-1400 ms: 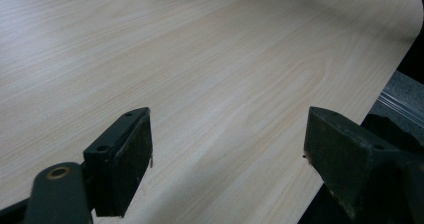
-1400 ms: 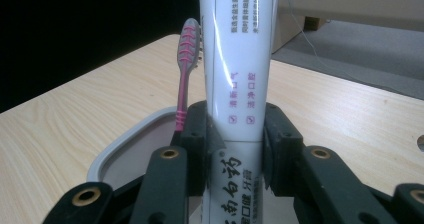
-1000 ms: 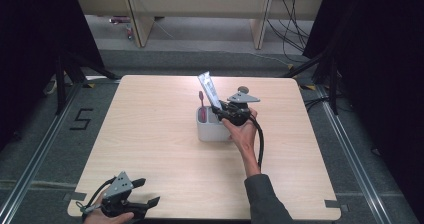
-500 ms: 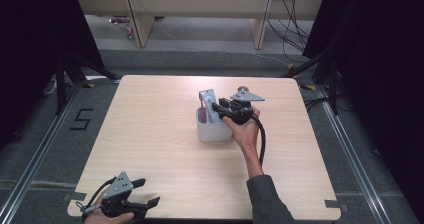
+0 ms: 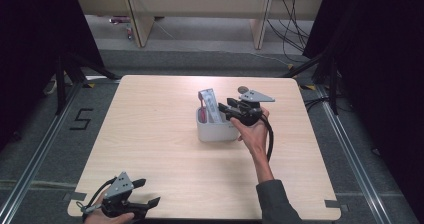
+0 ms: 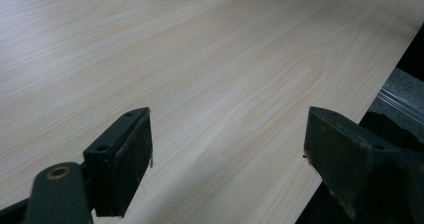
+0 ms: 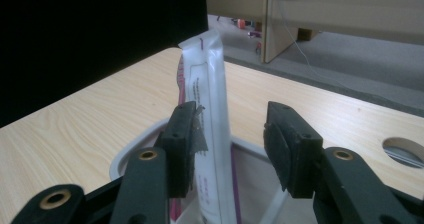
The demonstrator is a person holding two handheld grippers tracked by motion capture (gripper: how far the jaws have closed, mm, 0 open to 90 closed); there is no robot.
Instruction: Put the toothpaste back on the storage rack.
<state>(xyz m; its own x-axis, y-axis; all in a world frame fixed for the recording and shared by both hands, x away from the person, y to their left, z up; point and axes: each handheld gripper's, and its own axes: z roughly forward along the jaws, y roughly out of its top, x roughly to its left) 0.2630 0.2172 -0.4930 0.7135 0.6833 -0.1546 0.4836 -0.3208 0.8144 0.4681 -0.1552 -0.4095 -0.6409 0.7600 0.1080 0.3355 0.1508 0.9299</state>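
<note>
Right gripper (image 7: 227, 149): jaws have just been opening, now apart around the white packet (image 7: 210, 109), lower than before, upright in the grey bin (image 5: 216, 129) mid-counter (image 5: 150, 134); print illegible. Left gripper (image 6: 227, 149): jaws apart, nothing between.

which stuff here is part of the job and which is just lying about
In the job:
- white packet, upright in the tub
- white tub
- right gripper, fingers just opening, packet between them

Lying about:
- left gripper, open at the table's near edge
- table
- cables on the floor
</note>
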